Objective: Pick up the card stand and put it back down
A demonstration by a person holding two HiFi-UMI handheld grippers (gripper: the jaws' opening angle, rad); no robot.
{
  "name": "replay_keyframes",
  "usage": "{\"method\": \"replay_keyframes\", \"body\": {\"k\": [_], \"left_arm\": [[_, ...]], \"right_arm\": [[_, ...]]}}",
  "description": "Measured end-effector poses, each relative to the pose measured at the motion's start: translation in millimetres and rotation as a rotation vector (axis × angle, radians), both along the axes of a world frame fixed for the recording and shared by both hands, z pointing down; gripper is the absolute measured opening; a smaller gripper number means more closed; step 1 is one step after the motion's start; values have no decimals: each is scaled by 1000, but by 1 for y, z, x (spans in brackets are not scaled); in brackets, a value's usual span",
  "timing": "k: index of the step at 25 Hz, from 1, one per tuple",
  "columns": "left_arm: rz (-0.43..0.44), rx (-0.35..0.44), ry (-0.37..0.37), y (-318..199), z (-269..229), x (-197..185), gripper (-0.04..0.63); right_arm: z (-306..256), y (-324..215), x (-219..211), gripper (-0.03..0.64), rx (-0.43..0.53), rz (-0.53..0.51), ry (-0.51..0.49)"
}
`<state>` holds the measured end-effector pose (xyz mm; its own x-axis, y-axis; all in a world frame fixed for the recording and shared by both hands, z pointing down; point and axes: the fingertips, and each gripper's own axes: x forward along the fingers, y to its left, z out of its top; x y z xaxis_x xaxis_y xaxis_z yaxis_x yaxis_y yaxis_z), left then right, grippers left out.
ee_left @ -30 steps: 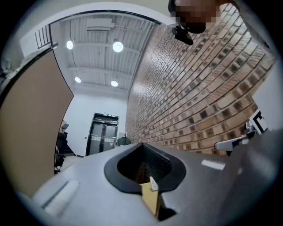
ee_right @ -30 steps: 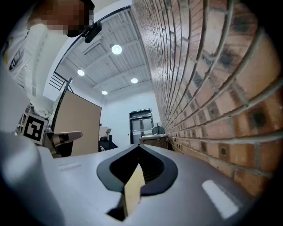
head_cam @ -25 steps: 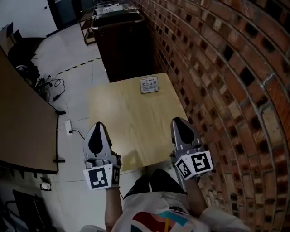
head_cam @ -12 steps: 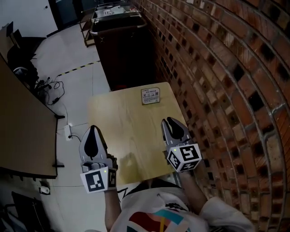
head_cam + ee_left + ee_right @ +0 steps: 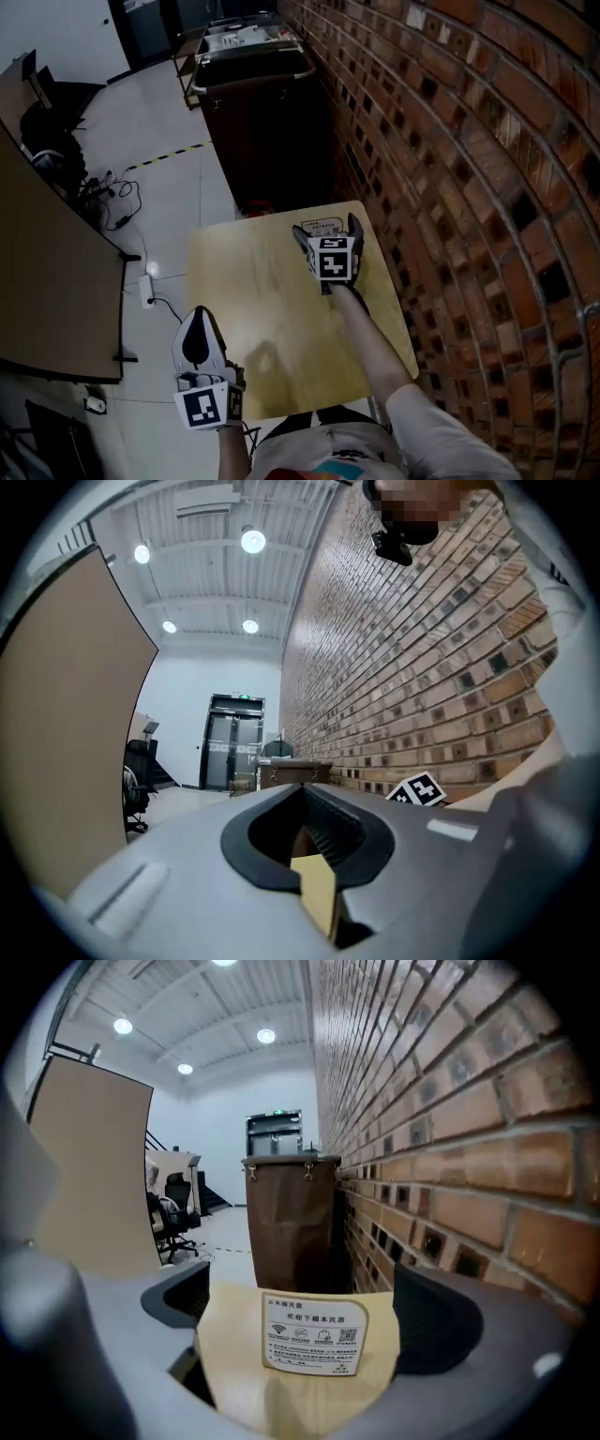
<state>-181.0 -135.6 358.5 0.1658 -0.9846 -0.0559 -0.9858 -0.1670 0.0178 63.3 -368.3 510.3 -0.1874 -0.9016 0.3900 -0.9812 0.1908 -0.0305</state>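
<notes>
Card stand [image 5: 314,1333]: standing upright on the table [image 5: 262,300] at its far edge, toward the far right corner, with its printed face turned to us.
Right gripper [image 5: 327,234]: reaching out over the far right part of the table. Its jaws have just been opening and are now standing wide. We are seeing the card stand between them, with a gap showing on each side and neither pad touching it.
Left gripper [image 5: 199,314]: hanging at the table's near left corner, well apart from the stand. Its jaws are meeting at the tips with nothing gripped.
Table edges: the right edge is running close along the brick wall [image 5: 450,187]. The far edge is facing a tall brown cabinet [image 5: 267,122] that is standing just beyond it.
Open room: we are finding bare tabletop across the middle and left, between the two grippers. Open floor [image 5: 159,159] is lying to the left of the table, as far as a tan partition [image 5: 47,262].
Tight side: the right jaw is working in the narrow strip between the stand and the wall.
</notes>
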Motion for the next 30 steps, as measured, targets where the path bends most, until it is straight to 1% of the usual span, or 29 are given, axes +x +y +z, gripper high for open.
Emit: {"method": "replay_keyframes", "body": {"k": [3, 5, 8, 11, 13, 15, 19, 21, 24, 30], "left_arm": [[-27, -25, -4, -12, 10, -11, -6], [-42, -40, -13, -19, 15, -17, -6], [-55, -63, -23, -28, 23, -22, -6], [-58, -82, -20, -35, 30, -22, -6], [-57, -86, -12, -39, 32, -21, -6], [-53, -91, -10, -41, 34, -20, -6], [-50, -100, -12, -45, 36, -17, -6], [-52, -103, -18, -46, 37, -17, -6], [-61, -108, -21, -46, 38, -20, -6], [-74, -113, -14, -45, 43, -24, -6]], "right_arm": [[38, -20, 8, 576, -84, 44, 8], [57, -30, 12, 577, -130, 69, -4], [77, -41, 14, 577, -170, 86, -27], [83, -51, 14, 577, -165, 109, -72], [81, -55, 10, 577, -154, 106, -90], [80, -53, 8, 577, -140, 109, -99], [88, -51, 9, 577, -142, 168, -116], [92, -50, 8, 577, -143, 177, -101], [93, -53, 6, 577, -136, 157, -78], [93, -56, 6, 575, -105, 116, -72]]}}
